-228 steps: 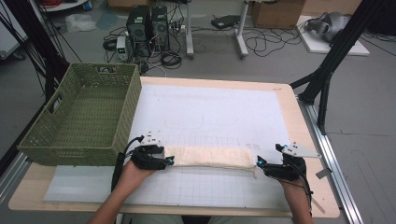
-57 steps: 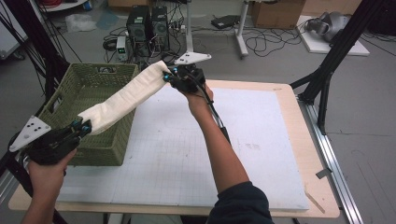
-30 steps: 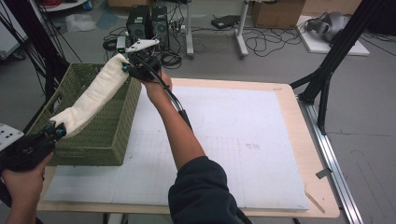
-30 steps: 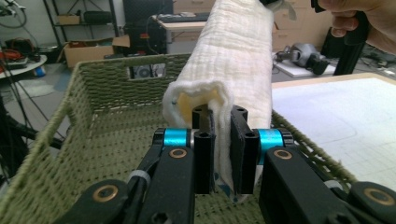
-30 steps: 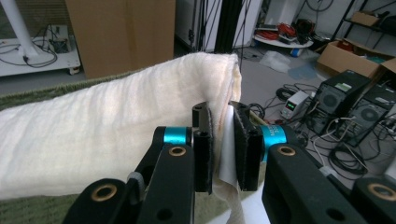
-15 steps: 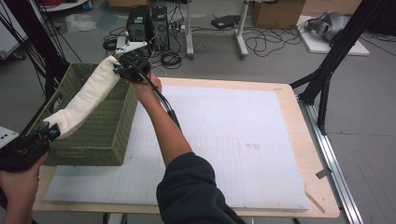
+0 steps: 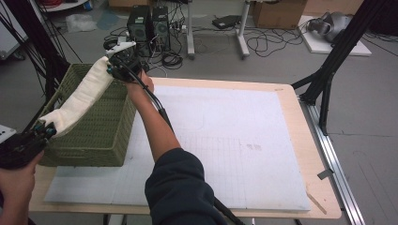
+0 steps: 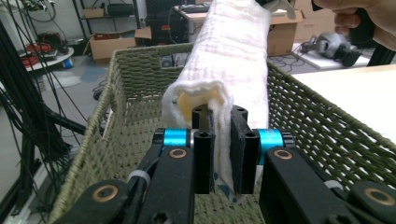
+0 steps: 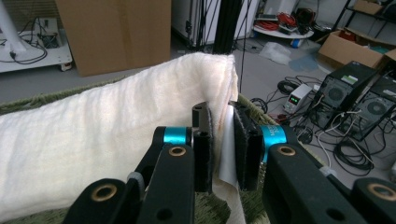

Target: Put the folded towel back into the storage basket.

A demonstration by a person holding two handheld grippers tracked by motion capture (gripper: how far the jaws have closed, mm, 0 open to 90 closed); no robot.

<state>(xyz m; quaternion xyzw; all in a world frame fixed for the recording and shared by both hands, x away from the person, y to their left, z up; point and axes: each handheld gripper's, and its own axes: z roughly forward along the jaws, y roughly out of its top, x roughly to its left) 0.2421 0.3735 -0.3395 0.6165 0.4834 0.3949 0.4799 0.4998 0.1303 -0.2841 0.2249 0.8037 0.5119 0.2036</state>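
- The left gripper (image 7: 43,131) is closed on the near end of a folded white towel (image 7: 82,101); its pads pinch the cloth.
- The right gripper (image 7: 111,69) is clamped on the far end of the towel.
- The towel is stretched between both grippers, above the green woven basket (image 7: 101,129) at the table's (image 7: 300,122) left side.

One towel (image 7: 80,101); one basket (image 7: 101,133)

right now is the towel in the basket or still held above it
Held above it: the folded towel hangs stretched over the basket, with the left gripper and right gripper pinching its ends.
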